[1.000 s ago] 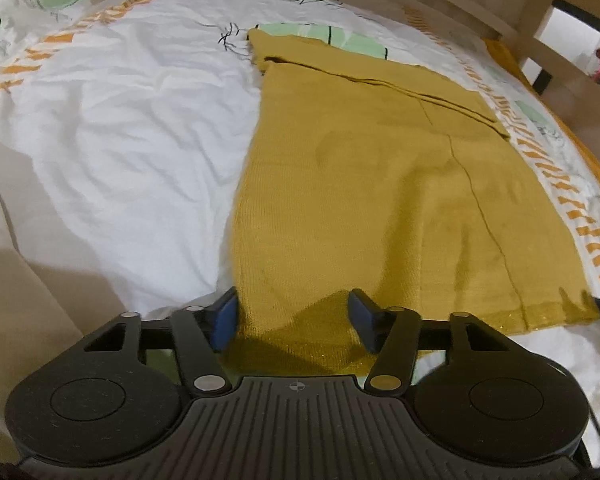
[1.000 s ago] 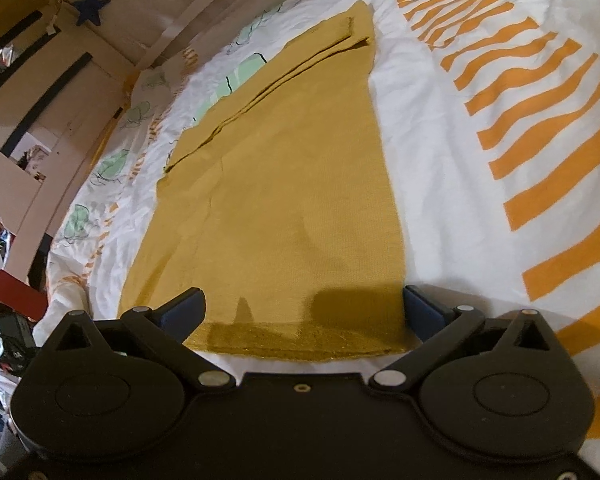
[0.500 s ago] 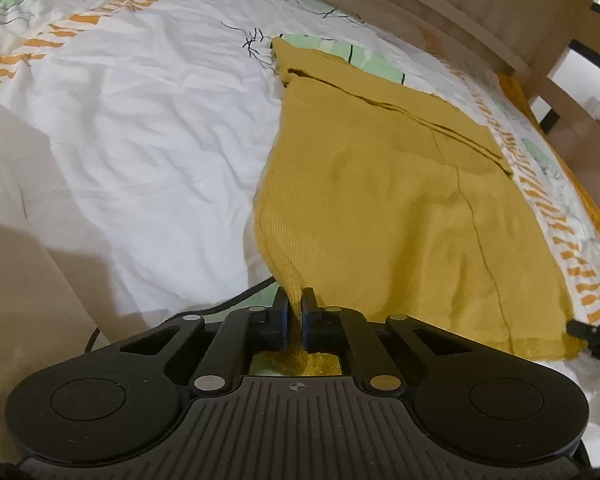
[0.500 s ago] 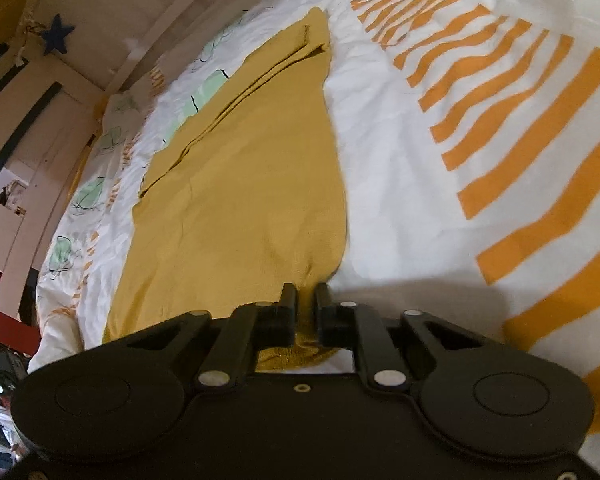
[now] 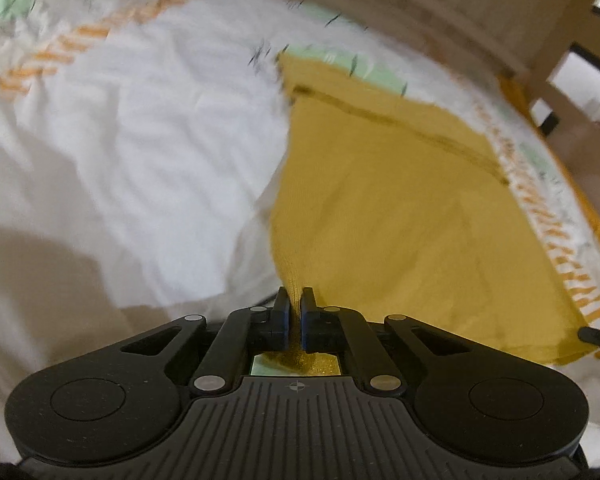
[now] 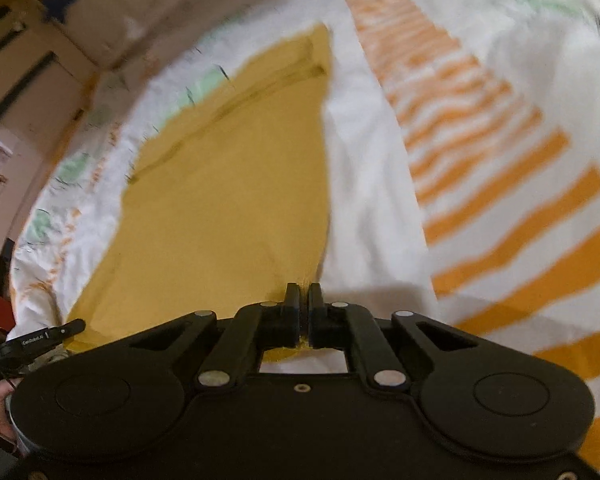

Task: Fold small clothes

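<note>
Left gripper (image 5: pixel 294 300) was clamped tight on the near left corner of the mustard knit garment (image 5: pixel 400 208), with the fabric bunched between the blue-padded fingers (image 5: pixel 282 312) and a bit of the hem poking out underneath, behind the fingertips. Right gripper (image 6: pixel 304 296) was doing the same on the other near corner, fingers (image 6: pixel 291 304) squeezed together with a thin strip of yellow cloth (image 6: pixel 228 200) pinched in the gap.

From both pinch points the garment rose in a little peak and then fanned out away from the cameras, lying mostly flat on the bedspread (image 5: pixel 140 128). Its far end had a folded-over band running across it, sitting close to the wooden bed frame (image 5: pixel 440 4). The bedspread was white with orange stripes (image 6: pixel 520 200) and some green leafy prints (image 5: pixel 352 62). Both views were pretty motion-blurred, so fine detail was hard to make out.

At the right edge of the left wrist view you could see the other gripper's tip (image 5: pixel 598 335) near the garment's hem. A dark star (image 6: pixel 60 2) was stuck on the wooden panel in the right wrist view.
</note>
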